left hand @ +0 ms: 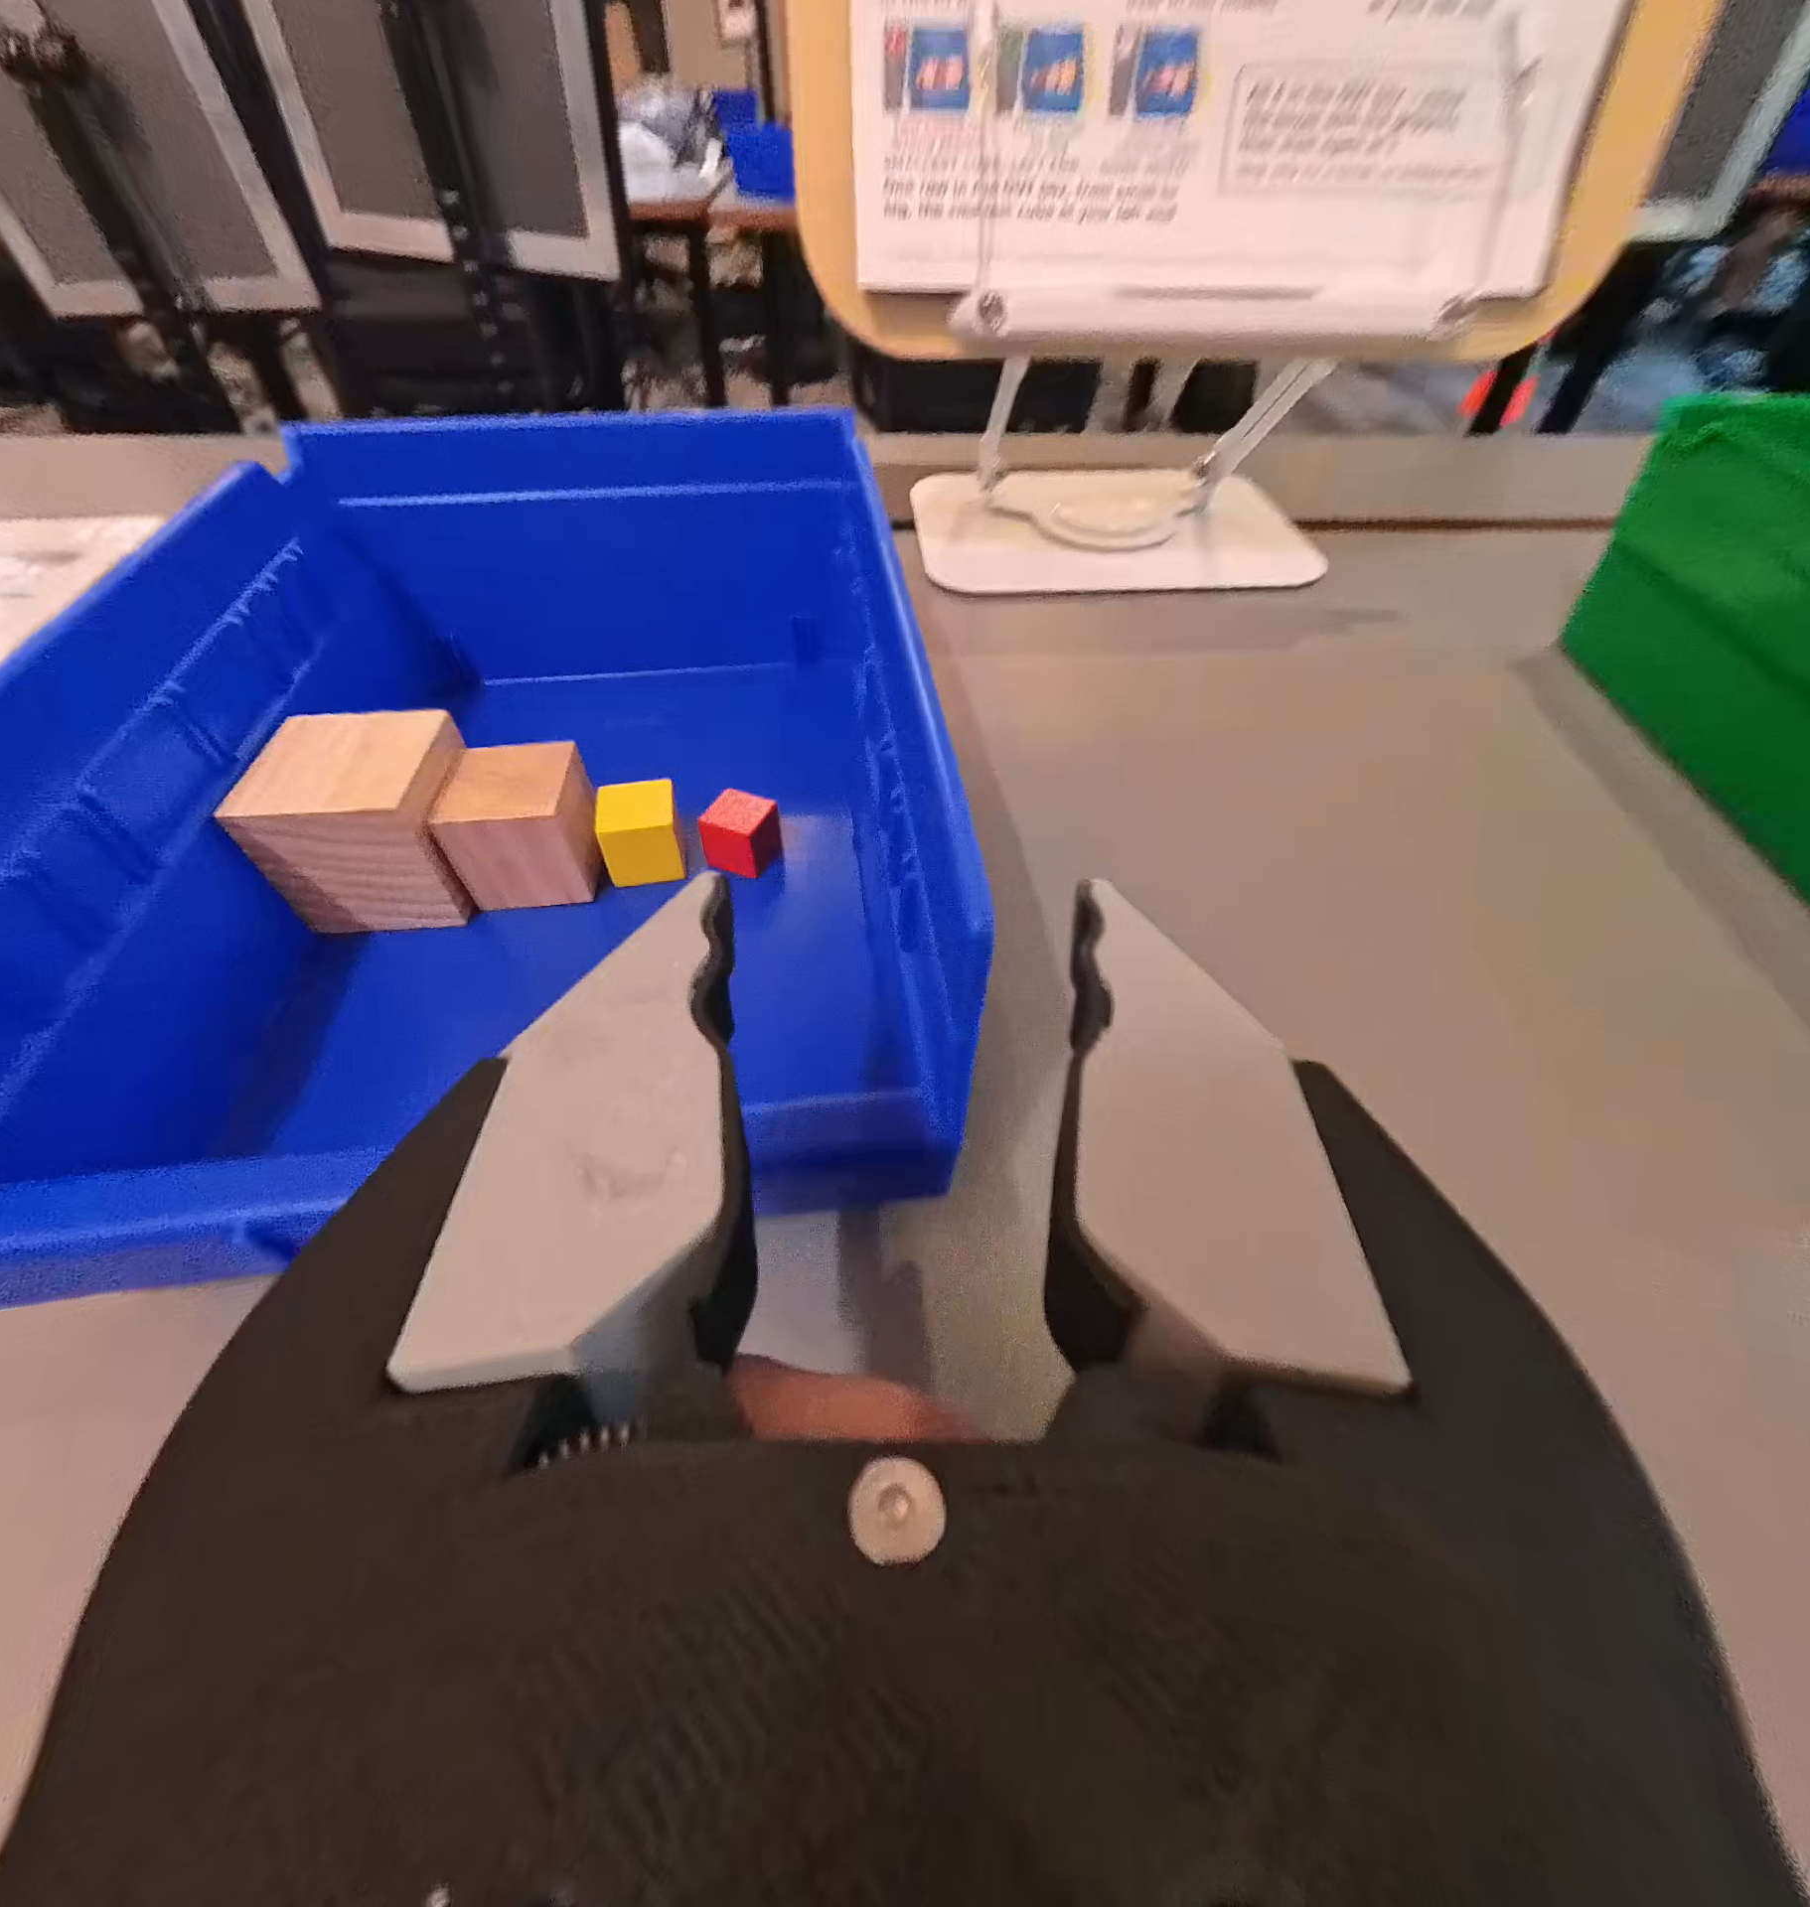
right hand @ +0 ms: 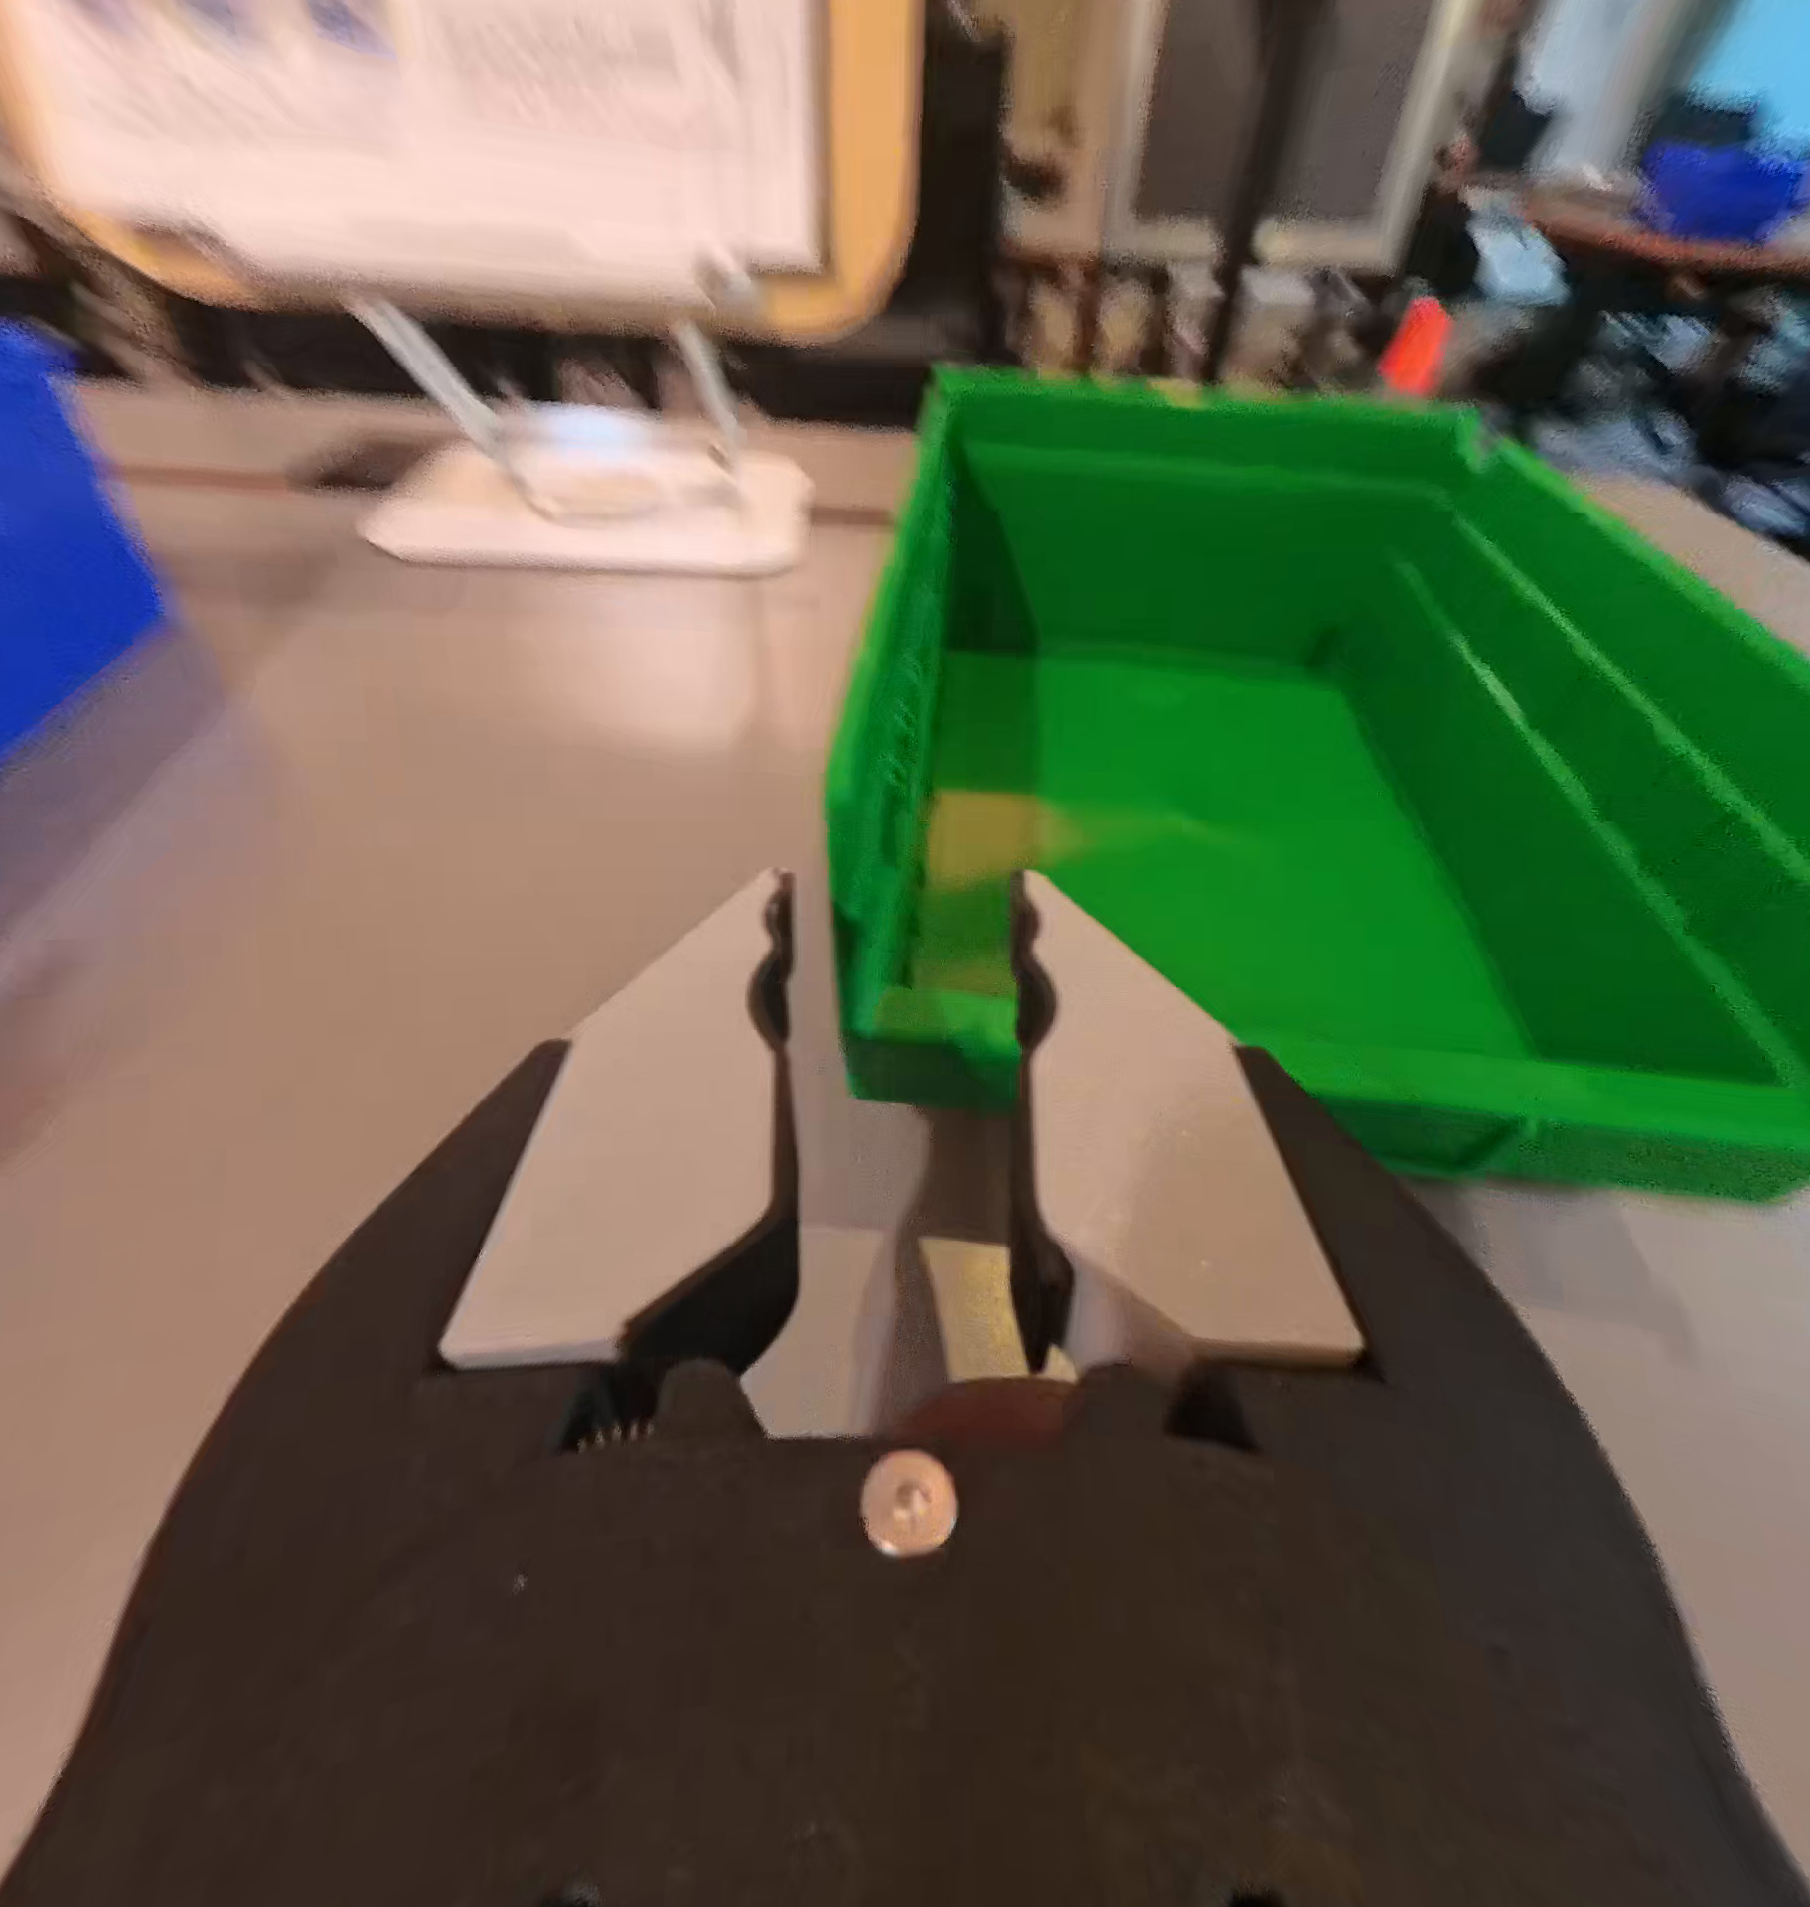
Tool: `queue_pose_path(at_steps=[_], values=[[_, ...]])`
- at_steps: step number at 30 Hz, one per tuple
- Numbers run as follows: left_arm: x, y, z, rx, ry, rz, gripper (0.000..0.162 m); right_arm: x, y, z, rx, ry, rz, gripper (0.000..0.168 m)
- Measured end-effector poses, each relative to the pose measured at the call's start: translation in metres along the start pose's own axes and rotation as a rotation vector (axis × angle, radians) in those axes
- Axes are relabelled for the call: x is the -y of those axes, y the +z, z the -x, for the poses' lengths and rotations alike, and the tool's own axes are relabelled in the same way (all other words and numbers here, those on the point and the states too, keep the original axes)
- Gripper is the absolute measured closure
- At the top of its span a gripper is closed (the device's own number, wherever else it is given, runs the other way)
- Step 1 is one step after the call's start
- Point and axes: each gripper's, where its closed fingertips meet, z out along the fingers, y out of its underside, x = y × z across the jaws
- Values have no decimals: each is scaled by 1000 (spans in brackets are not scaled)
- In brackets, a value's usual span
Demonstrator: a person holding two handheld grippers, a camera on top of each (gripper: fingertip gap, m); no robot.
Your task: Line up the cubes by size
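four cubes sit in a row on the floor of the blue bin (left hand: 529, 578), running big to small from left to right: big wood cube (left hand: 349, 815), smaller wood cube (left hand: 517, 826), yellow cube (left hand: 637, 832), red cube (left hand: 739, 832). the two wood ones touch; the yellow is just beside them; the red stands slightly apart and turned a little. i judge the line-up essentially done.

my left gripper (left hand: 899, 898) hangs over the bin's near right corner, jaws spread, holding nothing. my right gripper (right hand: 901, 887) is at the near left corner of the green bin (right hand: 1396, 578), jaws parted and empty; that bin holds no cubes that i can see.

these look like stiff, light blocks with smooth flat faces. i'd pinch any of them across two opposite sides, squarely. the red one is small, so it could twist or skid if nudged.

the blue bin's right wall crowds any approach to the red cube. a document stand (left hand: 1118, 526) sits far between the bins, out of my way.
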Motion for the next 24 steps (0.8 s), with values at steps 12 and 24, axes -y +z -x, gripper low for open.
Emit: queue_pose_path(at_steps=[12, 24], values=[[2, -52, 16, -123, 111, -2, 87, 50, -24, 151, 772, -302, 16, 87], [-5, -29, 51, -151, 56, 38, 93, 0, 3, 192, 1121, -423, 48, 101]])
